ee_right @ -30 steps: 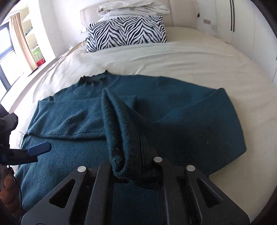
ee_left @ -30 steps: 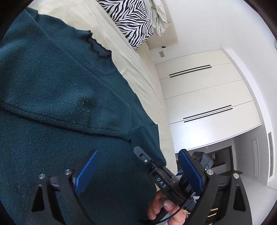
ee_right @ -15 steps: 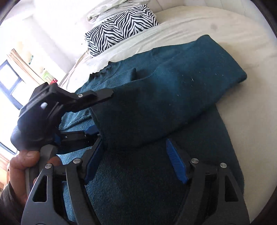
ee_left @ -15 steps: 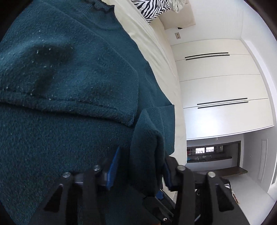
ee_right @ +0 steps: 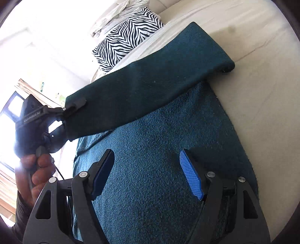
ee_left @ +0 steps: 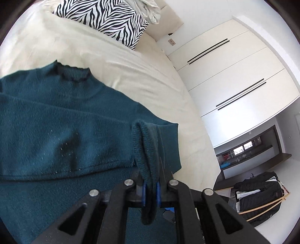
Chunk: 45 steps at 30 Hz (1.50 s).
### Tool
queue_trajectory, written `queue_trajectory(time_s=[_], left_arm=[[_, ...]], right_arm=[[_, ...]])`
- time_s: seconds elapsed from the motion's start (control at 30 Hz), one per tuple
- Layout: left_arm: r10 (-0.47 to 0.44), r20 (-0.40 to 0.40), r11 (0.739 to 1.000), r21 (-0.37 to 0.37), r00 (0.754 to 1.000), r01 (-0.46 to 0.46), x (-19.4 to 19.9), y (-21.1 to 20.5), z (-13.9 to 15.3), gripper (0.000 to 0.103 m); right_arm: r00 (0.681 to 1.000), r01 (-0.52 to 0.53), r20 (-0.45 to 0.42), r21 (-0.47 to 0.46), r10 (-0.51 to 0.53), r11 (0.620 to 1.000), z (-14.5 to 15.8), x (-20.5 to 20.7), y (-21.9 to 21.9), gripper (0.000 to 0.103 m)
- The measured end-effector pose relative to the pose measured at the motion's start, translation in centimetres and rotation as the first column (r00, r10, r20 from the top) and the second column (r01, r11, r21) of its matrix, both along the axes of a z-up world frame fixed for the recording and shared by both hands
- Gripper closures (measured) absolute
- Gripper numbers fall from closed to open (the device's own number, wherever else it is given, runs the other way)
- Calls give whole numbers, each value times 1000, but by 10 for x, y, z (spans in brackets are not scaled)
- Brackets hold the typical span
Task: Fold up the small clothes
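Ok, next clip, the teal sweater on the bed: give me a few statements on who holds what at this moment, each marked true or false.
1. The left hand-held gripper is shut on the sweater sleeve. True.
2. The right hand-held gripper also grips the sleeve. False: it is open and holds nothing, above the sweater body.
3. The sleeve stretches across above the sweater body. True.
4. A zebra-striped pillow lies at the head of the bed. True.
5. The sweater is red. False: it is dark teal.
6. The sweater's collar is rolled under and hidden. False: it shows, lying on the sheet.
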<state>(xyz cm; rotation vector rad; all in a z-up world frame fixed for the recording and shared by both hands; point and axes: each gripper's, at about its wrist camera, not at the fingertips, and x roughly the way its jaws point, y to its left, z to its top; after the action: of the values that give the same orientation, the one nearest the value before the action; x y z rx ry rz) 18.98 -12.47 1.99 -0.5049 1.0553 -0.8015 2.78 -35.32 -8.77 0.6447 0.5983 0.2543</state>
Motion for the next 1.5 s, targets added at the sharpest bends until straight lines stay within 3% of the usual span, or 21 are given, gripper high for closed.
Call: queue_trajectory(time_s=[0.1,0.23,0.37,0.57,0.63,0.77,0.9,0.97,1.1,1.2,1.27,1.37,1.5], left_arm=[[32,15,999,17,999,-32,17,30,7,94],[104,-34,994,43,994,-102,49,68,-9,94],[177,-59,981,93,982,-171,66,97,-38,95],[232,-65,970,95,971,-225,76,118,-68,94],[239,-54,968,93,969,-234,76,121,-72,94],[259,-42,965,60,965,-257,77,129,-75,94],[264,-60,963,64,963,-260,79,134,-83,94],[264,-75,963,68,962,-259,80,135,-89,94],[269,-93,963,41,959,-266,82,137,-98,94],[260,-93,965,38,961,-258,82,138,-99,93],[257,-93,966,34,962,-255,82,139,-99,93],[255,-94,967,24,962,-254,81,142,-101,92],[252,-78,968,19,965,-251,81,141,-105,92]], right_arm=[[1000,0,-6,-6,0,1000,-1,2,-1,32],[1000,-1,-13,19,1,1000,3,5,-3,31],[1000,6,4,95,-6,995,17,15,-12,32],[999,18,21,272,-24,962,35,53,-36,31],[999,26,9,350,-32,936,34,73,-46,31],[997,78,-62,526,-53,847,12,116,-66,31],[984,145,-16,655,-178,741,2,121,-95,32],[978,152,1,688,-210,709,-3,118,-102,32],[969,172,29,634,-245,754,-5,111,-101,39],[967,169,35,652,-252,739,-15,106,-103,48],[971,167,25,639,-238,751,-16,102,-101,49],[976,190,-13,543,-219,818,-7,82,-100,46],[978,177,15,474,-209,863,19,53,-112,42]])
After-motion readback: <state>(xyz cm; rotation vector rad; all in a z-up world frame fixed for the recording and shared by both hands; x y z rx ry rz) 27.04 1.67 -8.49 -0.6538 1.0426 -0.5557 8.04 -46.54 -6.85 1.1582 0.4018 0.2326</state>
